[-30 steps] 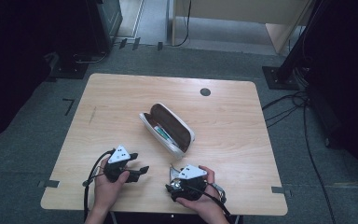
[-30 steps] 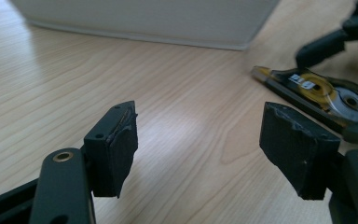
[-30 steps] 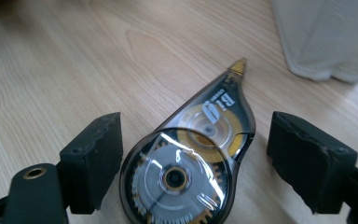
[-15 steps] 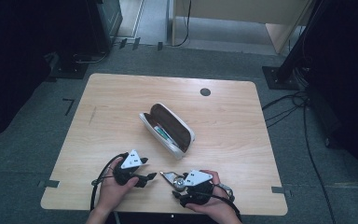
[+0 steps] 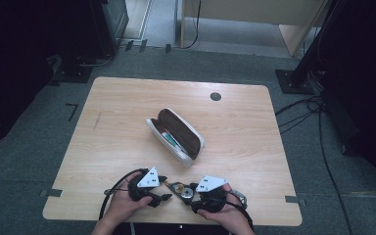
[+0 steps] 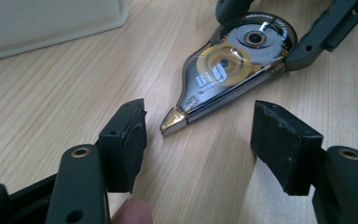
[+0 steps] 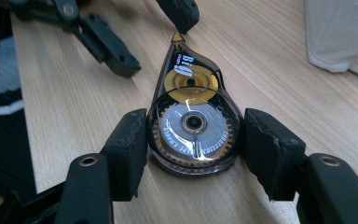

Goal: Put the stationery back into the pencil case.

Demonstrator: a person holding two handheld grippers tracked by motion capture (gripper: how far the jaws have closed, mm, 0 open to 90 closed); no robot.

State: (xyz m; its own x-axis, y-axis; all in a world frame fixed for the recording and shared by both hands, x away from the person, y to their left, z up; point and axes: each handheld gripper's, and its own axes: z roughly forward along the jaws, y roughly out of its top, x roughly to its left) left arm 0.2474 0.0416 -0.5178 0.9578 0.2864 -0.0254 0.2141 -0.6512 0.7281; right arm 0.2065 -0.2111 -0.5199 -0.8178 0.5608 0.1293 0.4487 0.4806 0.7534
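Tape roller (image 7: 191, 123): clear teardrop shell, flat on the table (image 5: 254, 127) at the near edge, tip pointing left.
Right gripper (image 7: 193, 140): jaws closed against both sides of the round rear end, gripping it.
Left gripper (image 6: 198, 144): jaws spread wide, holding nothing; tip just ahead of the gap, untouched.
Pencil case (image 5: 176, 136): open at mid-table, well apart, beyond both tools.
Risk, slip: smooth curved shell likely to squirt out of the right pads under a harder squeeze.
Risk, tip: left jaws closing on the narrow nose likely to twist the shell or damage the applicator.
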